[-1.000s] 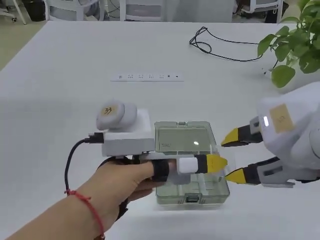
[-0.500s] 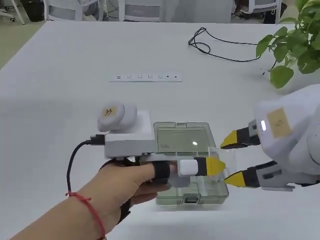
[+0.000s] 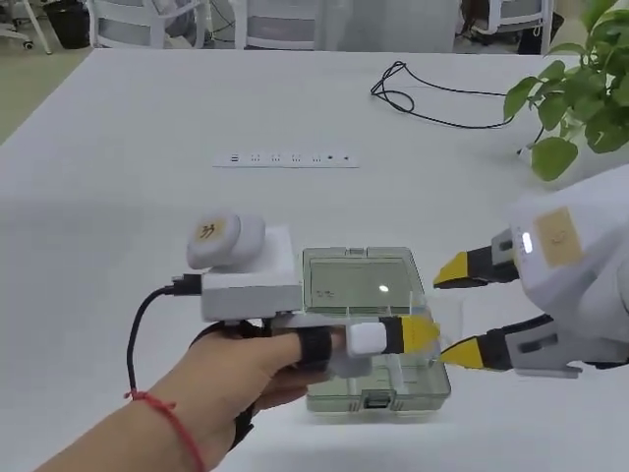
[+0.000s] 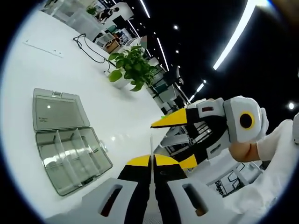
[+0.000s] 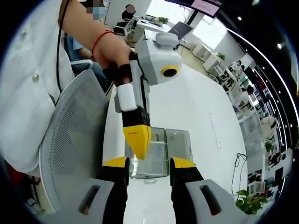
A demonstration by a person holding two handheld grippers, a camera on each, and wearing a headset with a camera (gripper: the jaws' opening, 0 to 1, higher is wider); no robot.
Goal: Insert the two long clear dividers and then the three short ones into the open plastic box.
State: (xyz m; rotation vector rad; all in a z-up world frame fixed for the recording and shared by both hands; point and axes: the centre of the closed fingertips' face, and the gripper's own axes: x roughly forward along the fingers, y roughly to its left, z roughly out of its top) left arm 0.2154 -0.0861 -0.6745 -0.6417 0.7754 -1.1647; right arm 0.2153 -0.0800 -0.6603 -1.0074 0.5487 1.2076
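The open clear plastic box (image 3: 378, 379) lies on the white table with its lid (image 3: 359, 278) folded back; in the left gripper view, clear partitions stand inside the box (image 4: 70, 158). My left gripper (image 3: 430, 334) hovers over the box's right side, shut on a thin clear divider (image 3: 448, 313), seen edge-on as a divider (image 4: 151, 142) between its own jaws. My right gripper (image 3: 441, 319) is open, its yellow tips above and below the divider's free end. Whether they touch it I cannot tell. The right gripper view looks down on the left gripper (image 5: 138, 135) above the box (image 5: 152, 163).
A white power strip (image 3: 287, 157) lies at mid-table and a black cable (image 3: 432, 98) loops at the far right. A potted plant (image 3: 575, 88) stands at the right edge. Chairs line the far side.
The head camera has tipped up a little, so the whole picture sits lower. The left gripper with its divider has sunk slightly towards the box.
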